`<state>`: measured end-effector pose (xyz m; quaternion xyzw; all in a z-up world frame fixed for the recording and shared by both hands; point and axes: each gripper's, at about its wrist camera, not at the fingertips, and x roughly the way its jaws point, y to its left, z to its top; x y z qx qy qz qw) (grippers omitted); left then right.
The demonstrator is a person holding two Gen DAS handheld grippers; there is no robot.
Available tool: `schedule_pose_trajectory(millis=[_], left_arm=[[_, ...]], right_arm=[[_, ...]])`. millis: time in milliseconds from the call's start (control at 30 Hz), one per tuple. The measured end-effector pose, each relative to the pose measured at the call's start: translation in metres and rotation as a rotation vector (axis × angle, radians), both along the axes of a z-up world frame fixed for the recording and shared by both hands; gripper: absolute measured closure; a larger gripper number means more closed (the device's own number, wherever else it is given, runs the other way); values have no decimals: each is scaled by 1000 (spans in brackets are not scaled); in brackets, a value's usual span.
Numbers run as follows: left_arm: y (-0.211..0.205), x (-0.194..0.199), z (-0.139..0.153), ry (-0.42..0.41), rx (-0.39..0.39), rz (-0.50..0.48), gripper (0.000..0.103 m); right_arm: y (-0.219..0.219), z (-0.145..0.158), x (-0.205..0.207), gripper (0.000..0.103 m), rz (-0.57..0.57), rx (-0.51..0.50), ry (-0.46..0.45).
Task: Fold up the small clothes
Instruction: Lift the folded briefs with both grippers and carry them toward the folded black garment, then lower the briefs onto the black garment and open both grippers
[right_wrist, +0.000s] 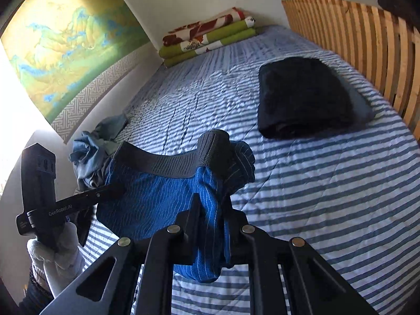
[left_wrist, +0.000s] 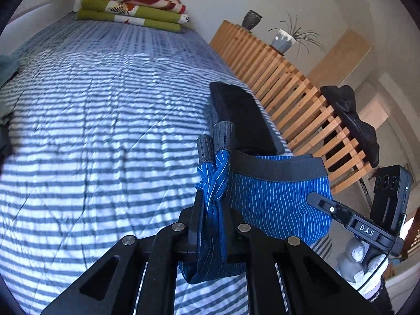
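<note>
Blue briefs (left_wrist: 275, 199) between both grippers

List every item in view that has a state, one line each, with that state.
left gripper: shut on blue striped underwear
right gripper: shut on blue striped underwear
blue striped underwear: held up between both grippers, unfolded
black garment: folded, lying on the striped bedspread
grey-blue clothes: crumpled in a heap
patterned blankets: folded, stacked at the far end
</note>
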<state>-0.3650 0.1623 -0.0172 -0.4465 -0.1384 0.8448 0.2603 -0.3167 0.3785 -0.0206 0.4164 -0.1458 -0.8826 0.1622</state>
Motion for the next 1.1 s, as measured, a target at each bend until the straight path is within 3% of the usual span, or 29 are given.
schedule_pose_trajectory(millis=[200, 367, 600, 967, 1100], left_arm=[[91, -82, 31, 64, 9, -49, 94], [159, -160, 26, 90, 10, -63, 94], [212, -228, -26, 62, -18, -62, 94], [211, -282, -103, -11, -27, -10, 94], [215, -290, -122, -7, -44, 10, 90]], right_arm=[[58, 40, -54, 91, -106, 42, 91], [102, 41, -115, 91, -186, 66, 133], [145, -3, -186, 91, -241, 83, 105], [158, -76, -257, 91, -243, 82, 32], [161, -101, -270, 87, -272, 143, -4]])
